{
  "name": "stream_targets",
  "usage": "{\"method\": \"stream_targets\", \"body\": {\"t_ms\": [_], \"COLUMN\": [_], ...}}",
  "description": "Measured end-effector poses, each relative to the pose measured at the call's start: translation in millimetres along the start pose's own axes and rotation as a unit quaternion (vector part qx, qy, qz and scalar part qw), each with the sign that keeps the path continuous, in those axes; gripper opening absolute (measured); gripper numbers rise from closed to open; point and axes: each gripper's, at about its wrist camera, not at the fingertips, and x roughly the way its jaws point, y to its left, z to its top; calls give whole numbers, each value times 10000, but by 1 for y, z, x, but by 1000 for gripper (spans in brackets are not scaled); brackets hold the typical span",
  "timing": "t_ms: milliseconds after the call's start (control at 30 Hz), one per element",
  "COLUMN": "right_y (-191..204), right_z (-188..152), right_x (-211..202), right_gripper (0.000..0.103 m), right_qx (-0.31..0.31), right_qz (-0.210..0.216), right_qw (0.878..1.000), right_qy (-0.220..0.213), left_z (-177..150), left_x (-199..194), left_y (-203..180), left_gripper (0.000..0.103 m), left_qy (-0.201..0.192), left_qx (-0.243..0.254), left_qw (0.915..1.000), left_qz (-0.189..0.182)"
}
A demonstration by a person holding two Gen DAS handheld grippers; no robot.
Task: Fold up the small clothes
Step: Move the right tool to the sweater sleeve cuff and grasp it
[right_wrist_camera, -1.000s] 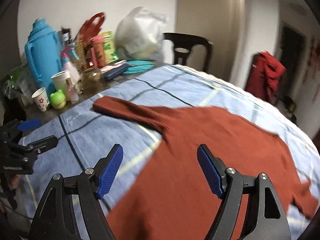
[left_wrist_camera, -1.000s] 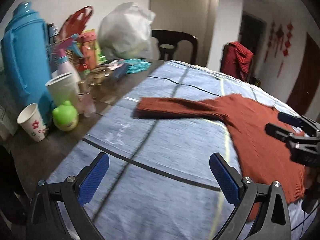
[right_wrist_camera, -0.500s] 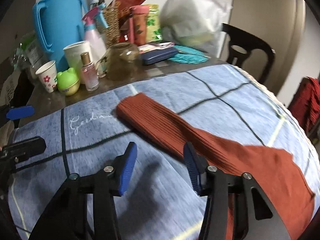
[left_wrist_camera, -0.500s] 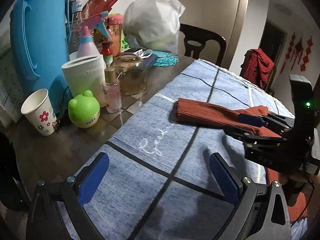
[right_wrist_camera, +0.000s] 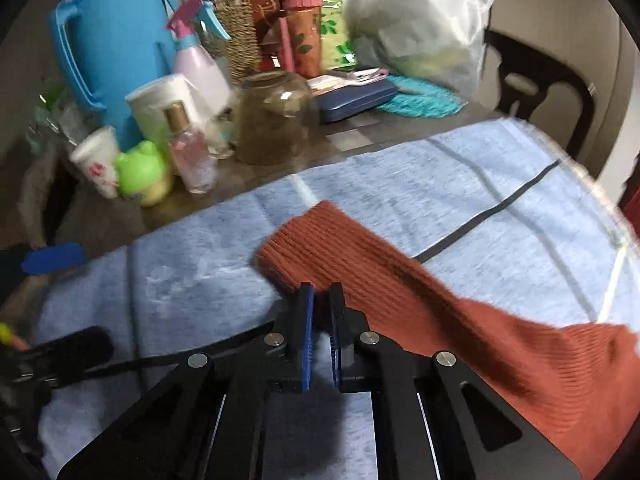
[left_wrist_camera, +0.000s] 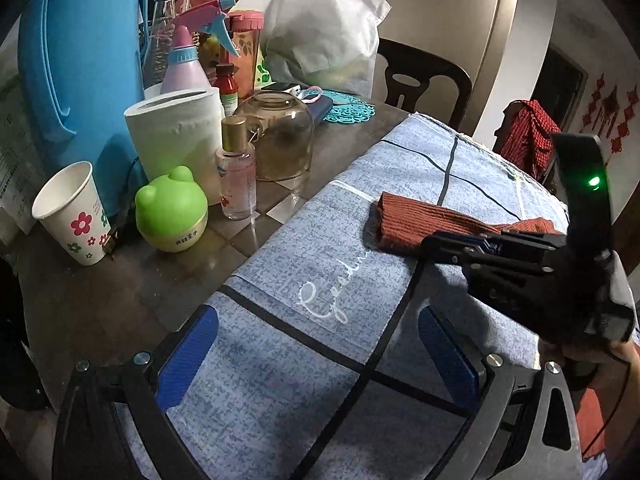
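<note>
rust-red ribbed sweater sleeve [right_wrist_camera: 360, 256] on a blue-grey heathered cloth [left_wrist_camera: 280, 380] with dark grid lines, plus a bright blue thermos [right_wrist_camera: 116, 40] and lime-green frog jar [left_wrist_camera: 172, 210]

Rust-red ribbed knit sweater [right_wrist_camera: 460, 312], spread on the blue-grey cloth [right_wrist_camera: 420, 200] with dark grid lines. One long sleeve [left_wrist_camera: 420, 220] stretched out flat toward the cluttered end of the table, cuff end rounded and slightly thick, ribs running along its length. Cuff lay just past the white script lettering on the cloth. Lower edge of the sleeve near the cuff pinched between the nearly closed blue pads of the right gripper [right_wrist_camera: 320, 308]. Body of the garment trailed off to the right, mostly out of sight.
</note>
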Motion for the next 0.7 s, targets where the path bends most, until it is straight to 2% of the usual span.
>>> {"method": "stream_targets", "body": {"t_ms": [100,233,300,367,467,533,700], "right_y": [-18,-53,-71,-85,-100,-106,-95], "right_z": [5,9,9,12,15,18,24], "right_x": [-10,-26,-28,-23,-14,-8,2], "right_gripper": [7,8,13,18,19,19,21], "right_qx": [308,609,793,934,1065,1168,977], "right_qz": [359,18,57,204,364,682,1154], "right_qw": [9989,9979,9968,9954,9932,9899,9865], "right_qy": [-47,-201,-116,61,313,429,632], "left_z": [1,2,3,4,5,5,5], "left_x": [4,5,6,9,12,13,13], "left_y": [2,2,2,2,1,0,0], "left_gripper": [102,102,102,102,101,101,102], "left_qy": [53,45,51,102,149,171,185], "left_qx": [-45,-80,-85,-98,-99,-106,-73], "left_qw": [9999,9997,9996,9994,9993,9991,9991], "left_qz": [-119,-231,-274,-313,-340,-365,-385]}}
